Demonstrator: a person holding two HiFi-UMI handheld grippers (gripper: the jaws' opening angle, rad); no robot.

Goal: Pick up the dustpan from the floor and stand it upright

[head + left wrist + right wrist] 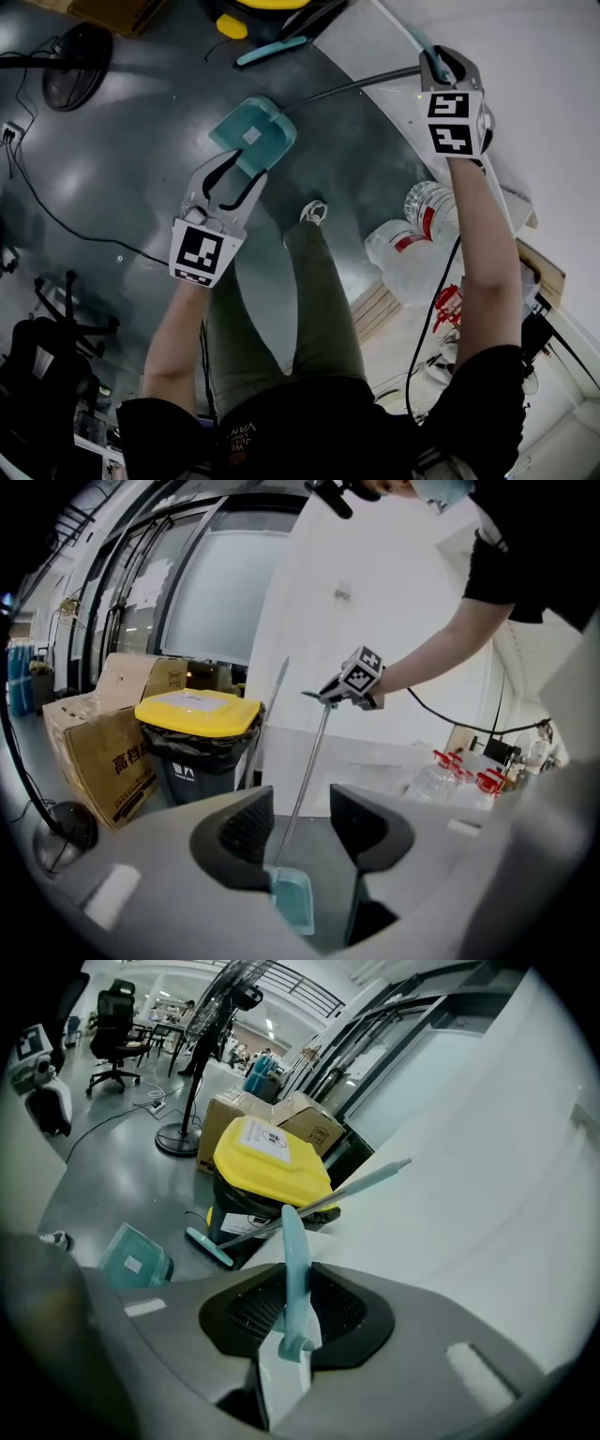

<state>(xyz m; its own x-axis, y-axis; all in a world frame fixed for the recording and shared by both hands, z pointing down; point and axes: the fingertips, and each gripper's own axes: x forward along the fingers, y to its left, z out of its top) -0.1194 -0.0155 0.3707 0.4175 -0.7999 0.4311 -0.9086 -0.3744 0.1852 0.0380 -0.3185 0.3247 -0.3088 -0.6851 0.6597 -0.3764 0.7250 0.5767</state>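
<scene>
The dustpan has a teal pan (253,136) on the grey floor and a long thin metal rod (352,86) that rises to a teal grip. My right gripper (439,67) is shut on that grip (292,1269) up by the white wall, so the rod slants upward. In the right gripper view the pan (134,1258) lies far below at the left. My left gripper (236,180) is open just in front of the pan's near edge. In the left gripper view the pan (292,902) shows low between the spread jaws, with the rod (309,771) running up to the right gripper (361,679).
A black bin with a yellow lid (197,733) stands by cardboard boxes (98,747). A broom with a teal head (208,1246) leans against the bin. A floor fan (75,66) and cables lie at the left, water bottles (422,225) at the right, my shoe (314,212) near the pan.
</scene>
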